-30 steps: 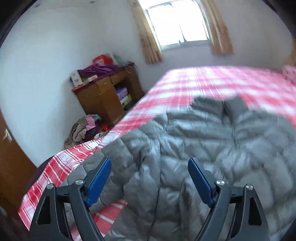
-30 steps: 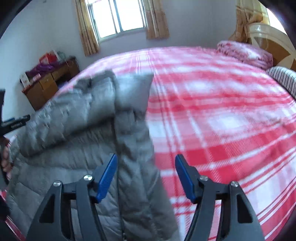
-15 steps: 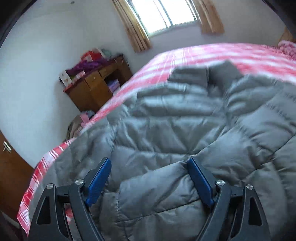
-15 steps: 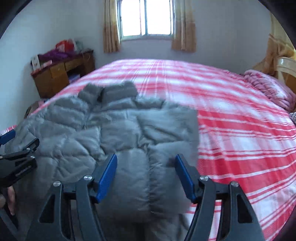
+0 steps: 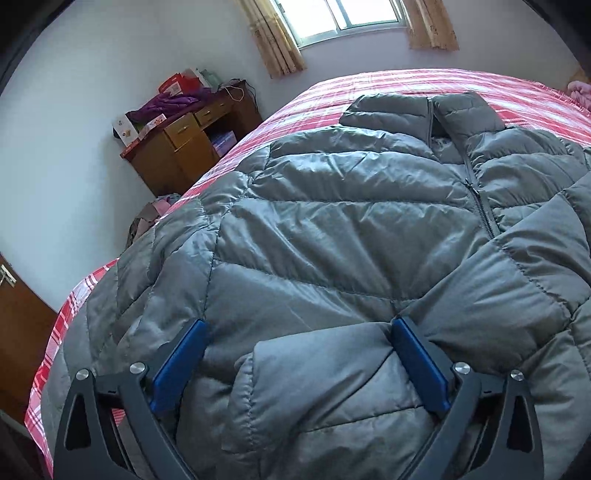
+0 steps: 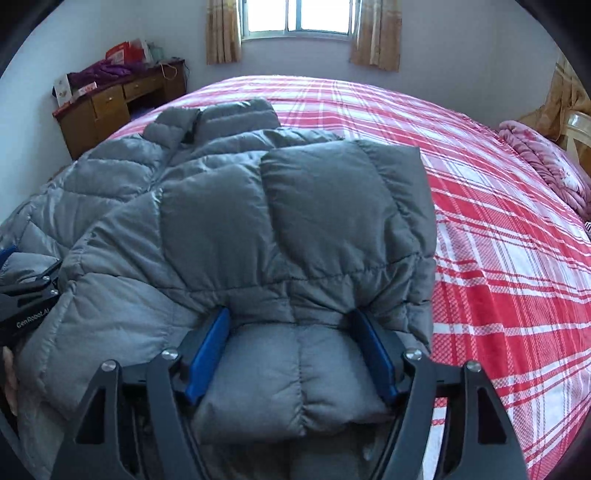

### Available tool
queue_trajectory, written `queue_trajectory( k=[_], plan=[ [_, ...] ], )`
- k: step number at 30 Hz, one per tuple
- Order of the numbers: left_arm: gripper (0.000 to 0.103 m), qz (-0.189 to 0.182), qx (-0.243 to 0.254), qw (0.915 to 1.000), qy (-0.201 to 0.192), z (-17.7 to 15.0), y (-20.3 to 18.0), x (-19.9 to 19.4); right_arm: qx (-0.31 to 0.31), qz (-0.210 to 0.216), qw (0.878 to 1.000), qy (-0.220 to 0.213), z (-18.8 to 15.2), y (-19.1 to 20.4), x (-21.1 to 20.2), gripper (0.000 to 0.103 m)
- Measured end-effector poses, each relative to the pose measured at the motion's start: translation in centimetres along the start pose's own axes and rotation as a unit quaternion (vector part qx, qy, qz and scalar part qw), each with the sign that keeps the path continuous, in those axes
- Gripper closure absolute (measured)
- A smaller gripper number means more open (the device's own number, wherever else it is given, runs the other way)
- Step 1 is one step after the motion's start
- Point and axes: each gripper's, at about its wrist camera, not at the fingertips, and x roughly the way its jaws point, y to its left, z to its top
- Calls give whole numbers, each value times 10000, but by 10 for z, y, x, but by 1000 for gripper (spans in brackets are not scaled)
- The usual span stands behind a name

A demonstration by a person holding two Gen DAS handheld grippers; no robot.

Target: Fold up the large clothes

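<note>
A grey quilted down jacket (image 5: 351, 229) lies front up on the red plaid bed (image 5: 406, 85), collar toward the window, zip shut. Both sleeves are folded in across the body. My left gripper (image 5: 299, 332) is open, its blue pads either side of a folded sleeve end (image 5: 321, 373). In the right wrist view the jacket (image 6: 229, 206) fills the left half of the bed (image 6: 498, 229). My right gripper (image 6: 290, 325) is open, jaws straddling a folded sleeve cuff (image 6: 295, 373). The left gripper's body (image 6: 26, 295) shows at the left edge.
A wooden desk (image 5: 184, 144) with boxes and purple clothes stands by the wall left of the bed, also in the right wrist view (image 6: 110, 99). A clothes pile (image 5: 147, 218) lies on the floor. A pink blanket (image 6: 546, 162) lies at the bed's right. A curtained window (image 6: 299, 18) is behind.
Both grippers have come down close onto the jacket. The sleeves, earlier raised and moving, now lie folded flat across the body. Both jaws stay open throughout.
</note>
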Motion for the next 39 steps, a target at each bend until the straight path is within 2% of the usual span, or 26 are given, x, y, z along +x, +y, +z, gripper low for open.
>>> queue_trajectory(
  k=[8, 11, 14, 17, 20, 25, 35, 37, 38, 39],
  plan=[
    [1, -66, -88, 9999, 16, 0, 4, 2, -107, -142, 9998, 108, 2, 3, 6, 27],
    [1, -160, -173, 9997, 38, 1, 7, 4, -121, -188, 9996, 149, 6, 3, -5, 28],
    [1, -176, -187, 9997, 39, 0, 8, 4, 174, 22, 9992, -357, 10, 9, -42, 27],
    [1, -264, -254, 9993, 67, 0, 9, 5, -133, 343, 9982, -470, 9, 37, -53, 27],
    [1, -316, -295, 9990, 83, 0, 11, 6, -480, 272, 9981, -258, -3, 60, -33, 28],
    [1, -289, -275, 9992, 75, -1, 10, 6, -434, 205, 9988, -42, -10, 63, -8, 26],
    [1, -294, -268, 9992, 85, -1, 10, 7, -339, 168, 9992, 114, -8, 61, 3, 21],
    [1, -433, -219, 9988, 117, 1, 15, 3, -370, 124, 9992, 122, -8, 63, 3, 21],
    [1, -480, -122, 9987, 84, 3, 18, -2, -382, 120, 9991, 141, -8, 63, 2, 20],
    [1, -470, -76, 9988, -118, 4, 29, -17, -386, 162, 9990, 179, -6, 62, 0, 20]
  ],
)
